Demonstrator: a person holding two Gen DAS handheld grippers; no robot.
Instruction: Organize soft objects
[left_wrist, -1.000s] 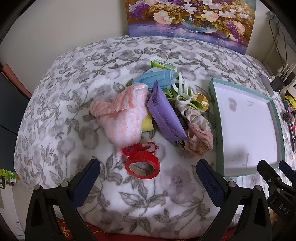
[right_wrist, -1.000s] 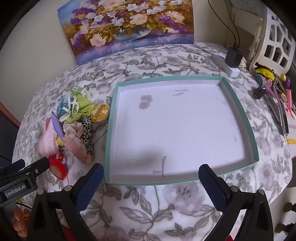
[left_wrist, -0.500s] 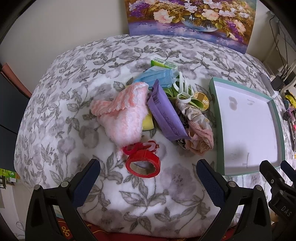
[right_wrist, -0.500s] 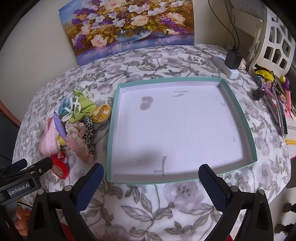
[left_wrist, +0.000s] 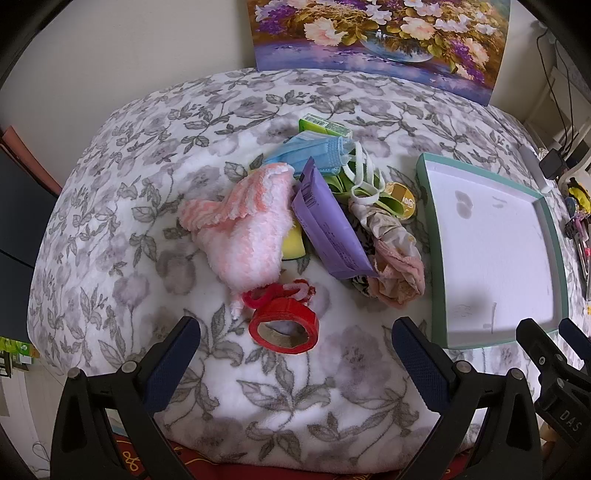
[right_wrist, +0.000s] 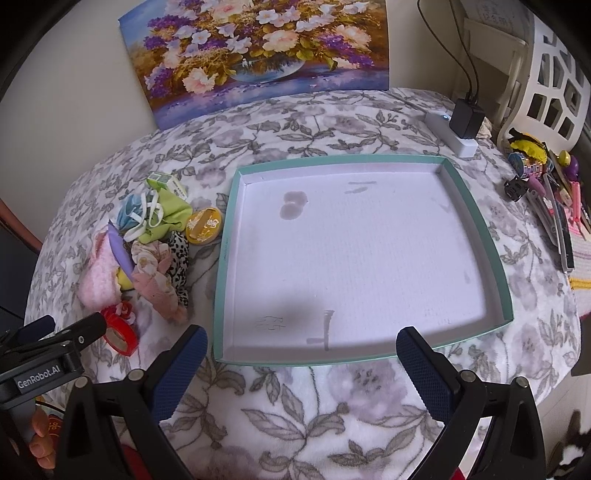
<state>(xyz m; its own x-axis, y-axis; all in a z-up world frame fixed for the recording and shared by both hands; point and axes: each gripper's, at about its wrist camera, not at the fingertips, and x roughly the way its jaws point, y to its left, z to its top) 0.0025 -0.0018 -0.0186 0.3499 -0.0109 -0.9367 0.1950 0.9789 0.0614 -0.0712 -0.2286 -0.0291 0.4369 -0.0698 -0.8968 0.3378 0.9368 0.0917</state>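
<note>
Left gripper (left_wrist: 295, 343): fingers apart, holding nothing, above the blanket (left_wrist: 110, 206) near the red tape roll (left_wrist: 283, 329).
Right gripper (right_wrist: 301, 350): fingers apart, holding nothing, at the tray's near rim.
Tray (right_wrist: 476, 210): one, teal-rimmed, white inside.
Soft objects: one pile left of tray; one pink fluffy cloth (left_wrist: 243, 229), one blue face mask (left_wrist: 314, 152), one floral scrunchie (left_wrist: 395, 254).
Other items: one purple packet (left_wrist: 327, 225), one gold tin (left_wrist: 402, 197).

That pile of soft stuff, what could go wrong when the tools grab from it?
The pink fuzzy cloth touches the purple packet and red tape roll, so pulling it may drag those hard things along. The floral scrunchie lies tangled with others and could snag. Both tools, left tool and right tool, are open, holding nothing.
</note>
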